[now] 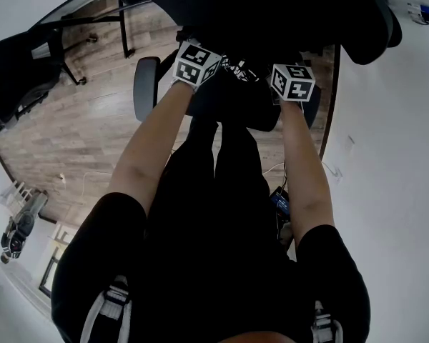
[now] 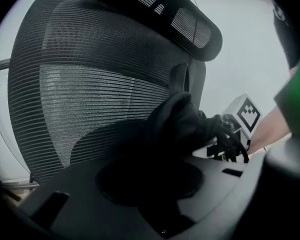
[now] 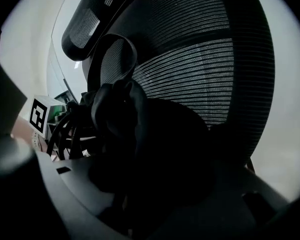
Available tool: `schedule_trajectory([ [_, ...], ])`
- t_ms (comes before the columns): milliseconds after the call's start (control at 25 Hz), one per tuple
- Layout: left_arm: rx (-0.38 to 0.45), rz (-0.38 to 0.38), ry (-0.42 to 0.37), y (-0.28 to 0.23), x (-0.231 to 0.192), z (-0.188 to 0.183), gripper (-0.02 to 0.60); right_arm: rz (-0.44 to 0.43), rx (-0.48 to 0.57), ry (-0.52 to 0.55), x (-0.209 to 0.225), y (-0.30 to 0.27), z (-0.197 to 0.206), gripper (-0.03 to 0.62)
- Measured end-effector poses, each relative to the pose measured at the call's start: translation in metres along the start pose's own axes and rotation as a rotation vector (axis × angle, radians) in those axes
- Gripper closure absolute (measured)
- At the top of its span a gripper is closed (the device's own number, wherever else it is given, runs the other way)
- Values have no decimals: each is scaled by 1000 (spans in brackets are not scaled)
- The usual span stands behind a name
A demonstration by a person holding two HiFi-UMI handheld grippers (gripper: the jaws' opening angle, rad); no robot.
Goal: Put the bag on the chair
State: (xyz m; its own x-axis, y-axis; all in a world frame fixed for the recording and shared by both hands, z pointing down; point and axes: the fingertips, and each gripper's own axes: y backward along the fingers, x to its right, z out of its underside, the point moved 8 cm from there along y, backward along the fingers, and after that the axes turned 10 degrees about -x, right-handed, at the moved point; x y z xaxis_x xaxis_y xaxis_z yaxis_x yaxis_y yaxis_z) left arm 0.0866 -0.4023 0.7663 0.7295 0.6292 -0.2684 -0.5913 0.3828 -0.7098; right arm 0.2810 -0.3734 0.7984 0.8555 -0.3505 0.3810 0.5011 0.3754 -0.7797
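The black bag (image 1: pixel 237 77) sits low in front of the black mesh office chair (image 1: pixel 272 13), between my two grippers. My left gripper (image 1: pixel 204 71) is at its left side and my right gripper (image 1: pixel 287 90) at its right, each topped by a marker cube. In the left gripper view the bag's bunched fabric (image 2: pixel 177 121) lies at the jaws of the left gripper (image 2: pixel 155 194), with the chair back (image 2: pixel 90 84) behind it. In the right gripper view the bag (image 3: pixel 125 119) and its straps fill the jaws of the right gripper (image 3: pixel 140 194). Both jaws stand apart around loose fabric.
The chair's grey armrest (image 1: pixel 144 88) juts out at the left over the wooden floor (image 1: pixel 79 134). A second dark chair (image 1: pixel 21 70) stands far left. A white surface (image 1: pixel 393 156) runs along the right, with cables (image 1: pixel 279 202) at its foot.
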Motion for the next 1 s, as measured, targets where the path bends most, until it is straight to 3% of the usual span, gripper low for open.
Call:
schedule_trajectory([
  [160,-12,-16,3,6,-2,1,425,20,-12,9,3,8,1,288],
  [360,-9,-31,5,20,-1,-2,390,31,-7,-2,9,28,4,255],
  [760,34,-41,-22,73,34,-33,385,49,41,4,-5,93,-3,250],
  [1000,108,-40,-84,131,89,-63,385,23,109,67,-38,158,-7,250],
])
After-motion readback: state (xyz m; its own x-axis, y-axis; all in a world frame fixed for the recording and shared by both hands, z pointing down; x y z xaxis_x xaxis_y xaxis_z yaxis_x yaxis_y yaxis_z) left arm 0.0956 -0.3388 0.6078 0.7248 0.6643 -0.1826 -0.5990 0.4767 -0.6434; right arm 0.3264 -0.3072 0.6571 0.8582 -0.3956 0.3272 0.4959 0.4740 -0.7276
